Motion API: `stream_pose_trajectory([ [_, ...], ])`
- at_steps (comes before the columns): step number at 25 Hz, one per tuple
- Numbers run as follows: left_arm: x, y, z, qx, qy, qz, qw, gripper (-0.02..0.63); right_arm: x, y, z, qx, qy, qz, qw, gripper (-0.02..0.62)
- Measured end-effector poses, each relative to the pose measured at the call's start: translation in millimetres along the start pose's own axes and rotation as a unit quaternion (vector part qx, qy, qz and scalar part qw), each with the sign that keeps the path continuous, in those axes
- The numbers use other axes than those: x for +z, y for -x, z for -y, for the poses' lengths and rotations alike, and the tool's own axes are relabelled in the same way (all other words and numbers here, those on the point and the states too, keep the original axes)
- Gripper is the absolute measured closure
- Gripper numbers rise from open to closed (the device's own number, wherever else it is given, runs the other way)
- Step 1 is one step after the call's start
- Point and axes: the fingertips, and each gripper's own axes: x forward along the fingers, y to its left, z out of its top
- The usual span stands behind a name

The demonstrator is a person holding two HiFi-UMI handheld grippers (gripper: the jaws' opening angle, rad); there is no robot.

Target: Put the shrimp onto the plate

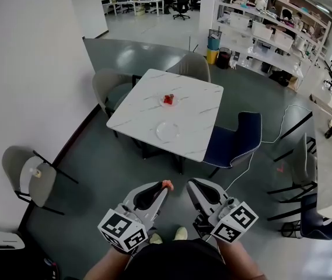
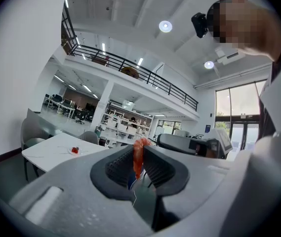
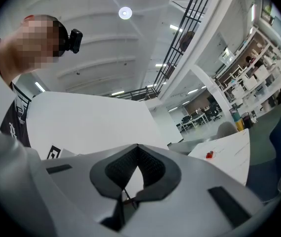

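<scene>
Overhead, the head view shows a person standing well apart from a white table (image 1: pixel 196 134) that bears an empty plate (image 1: pixel 167 132) and a small dish (image 1: pixel 175 104) holding something red.

Left gripper view: the left gripper (image 2: pixel 138 148) has its jaws pinched on an orange shrimp (image 2: pixel 138 161), whose end pokes past the tips.

Right gripper view: the right gripper (image 3: pixel 137 147) has its jaws together on nothing.

On the walk over, the thin shrimp could slip free if the pinch eases.

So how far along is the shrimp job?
Done: the shrimp is picked up, pinched in the left gripper. In hand: it is held in the air, well short of the table. Left: reaching the empty plate and setting it down. The right gripper is shut on nothing.
</scene>
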Motion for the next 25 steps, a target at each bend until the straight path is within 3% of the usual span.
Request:
stream_pose_trajectory([
  [15,-4.5,-50.8,-6.0,0.016,0.0,-0.012,0.9998,0.537,10.3,11.6,53.7,-0.011,-0.014,0.0,1.0,0.594],
  [25,1.1,-98.0,-70.2,-0.001,0.005,-0.018,0.9998,0.537,11.3,-45.7,107.0,-0.04,-0.009,-0.003,0.999,0.594],
])
